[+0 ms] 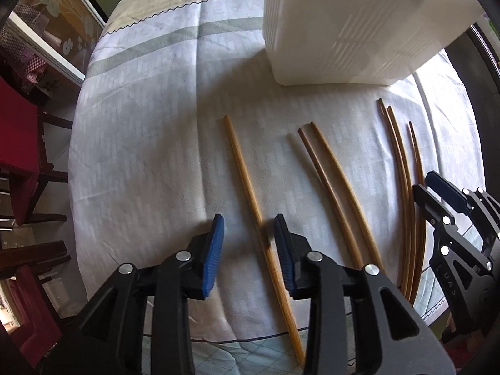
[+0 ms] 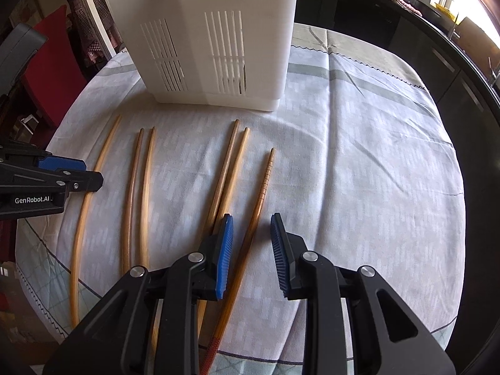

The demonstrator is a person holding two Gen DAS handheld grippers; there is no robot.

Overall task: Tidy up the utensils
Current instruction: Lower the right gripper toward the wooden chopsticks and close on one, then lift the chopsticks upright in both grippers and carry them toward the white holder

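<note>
Straddling a single chopstick (image 1: 250, 193), the left gripper (image 1: 249, 251) has its blue pads spread apart, one on each side of the stick; whether the right pad touches the wood cannot be told. It holds nothing. The right gripper (image 2: 251, 254) is likewise spread wide over the ridged chopstick (image 2: 261, 200), the rightmost of six on the cloth (image 2: 359, 172), with a gap on both sides and nothing held.

The sticks lie side by side, tips toward the white caddy (image 2: 215, 47), which stands upright just beyond them: one alone at left, a pair in the middle, then a pair (image 2: 229, 168) just left of the ridged stick.

The right wrist view shows the caddy's slotted wall, the red-tinted butt of the ridged stick, dark cabinets (image 2: 422, 50) behind, and the left gripper from the side. The left wrist view shows red chairs (image 1: 22, 156) beside the table and only the caddy's plain lower corner (image 1: 343, 28), with the right gripper (image 1: 437, 190) at the frame's edge.
</note>
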